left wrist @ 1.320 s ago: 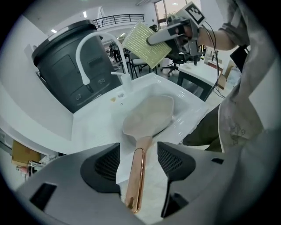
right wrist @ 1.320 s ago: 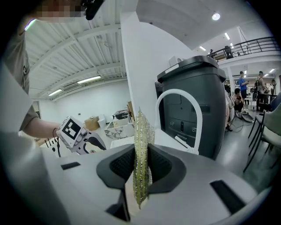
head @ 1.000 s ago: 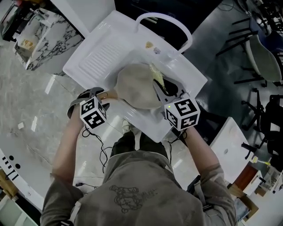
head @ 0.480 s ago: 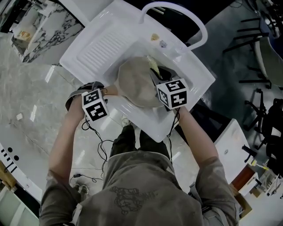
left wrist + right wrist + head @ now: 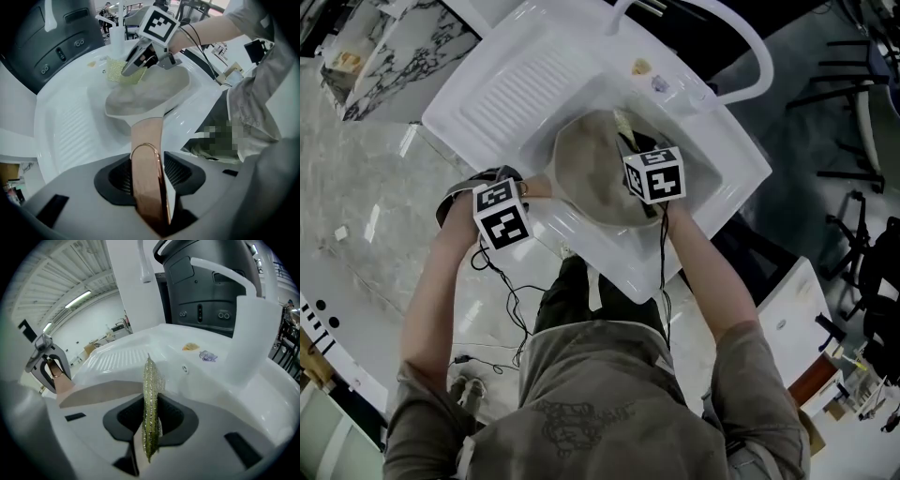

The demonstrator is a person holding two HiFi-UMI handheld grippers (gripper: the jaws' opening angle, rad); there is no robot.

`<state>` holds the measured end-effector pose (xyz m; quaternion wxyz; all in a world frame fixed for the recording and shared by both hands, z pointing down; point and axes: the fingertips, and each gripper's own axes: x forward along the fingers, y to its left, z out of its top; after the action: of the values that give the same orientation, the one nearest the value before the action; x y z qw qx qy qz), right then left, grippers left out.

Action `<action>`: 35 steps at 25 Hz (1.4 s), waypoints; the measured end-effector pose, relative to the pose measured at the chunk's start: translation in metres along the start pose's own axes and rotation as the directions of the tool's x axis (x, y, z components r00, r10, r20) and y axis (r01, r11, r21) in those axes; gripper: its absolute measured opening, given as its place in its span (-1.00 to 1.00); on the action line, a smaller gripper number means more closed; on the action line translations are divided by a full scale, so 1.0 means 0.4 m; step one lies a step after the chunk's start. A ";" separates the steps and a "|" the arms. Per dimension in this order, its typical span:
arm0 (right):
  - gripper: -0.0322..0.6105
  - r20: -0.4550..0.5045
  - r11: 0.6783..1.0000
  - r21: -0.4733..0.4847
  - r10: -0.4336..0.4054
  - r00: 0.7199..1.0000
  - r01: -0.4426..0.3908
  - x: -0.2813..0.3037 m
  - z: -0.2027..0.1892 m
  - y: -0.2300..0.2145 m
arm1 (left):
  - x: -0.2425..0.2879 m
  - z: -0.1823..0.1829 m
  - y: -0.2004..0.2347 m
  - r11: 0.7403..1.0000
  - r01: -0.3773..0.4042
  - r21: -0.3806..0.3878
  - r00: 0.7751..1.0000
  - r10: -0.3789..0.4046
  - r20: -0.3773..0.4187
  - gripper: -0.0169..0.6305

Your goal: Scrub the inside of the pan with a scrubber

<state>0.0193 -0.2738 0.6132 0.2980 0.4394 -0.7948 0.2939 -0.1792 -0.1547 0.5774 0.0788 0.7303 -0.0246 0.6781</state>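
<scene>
The left gripper [image 5: 149, 180], jaws just closing, is clamping the pan handle [image 5: 147, 154], steadying the beige pan [image 5: 595, 173] in the white sink [image 5: 511, 108]. The right gripper [image 5: 150, 420] is pinching the scrubber [image 5: 150, 390], which needs lowering flat-faced against the pan's inside.

a big open hall set up as a test lab or workshop, not a home kitchen. a white sink unit [image 5: 487, 103] with a ribbed drainer stands free on a polished pale floor [image 5: 356, 244]. chairs [image 5: 874, 131] stand off to one side, and loose cables [image 5: 511, 300] trail below. the right gripper view shows a ribbed industrial ceiling [image 5: 56, 282] with strip lights [image 5: 77, 298].
</scene>
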 end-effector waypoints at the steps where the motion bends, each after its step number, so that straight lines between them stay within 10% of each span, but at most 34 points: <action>1: -0.66 -0.014 1.000 0.005 -0.014 1.000 0.015 0.014 -0.011 -0.009 | 0.001 0.000 0.005 1.000 -0.007 -0.007 1.000 0.007 -0.002 -0.41; 12: -0.66 -0.118 0.994 0.044 -0.090 0.989 0.096 0.127 -0.111 -0.065 | 0.002 -0.002 0.017 1.000 0.003 -0.030 1.000 -0.003 -0.001 -0.55; 27: -0.64 -0.113 0.984 0.004 0.180 0.977 -0.180 0.213 -0.109 0.142 | 0.004 -0.001 0.014 1.000 0.003 -0.031 1.000 -0.003 -0.002 -0.55; 35: -0.64 -0.122 0.900 -0.034 0.427 0.896 -0.434 0.149 -0.094 0.264 | 0.004 -0.001 0.014 0.999 -0.001 -0.038 1.000 0.002 0.003 -0.55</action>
<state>-0.0909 -0.2307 0.6595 0.2826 0.2262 -0.8629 0.3526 -0.1802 -0.1602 0.5796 0.0920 0.7298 -0.0381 0.6764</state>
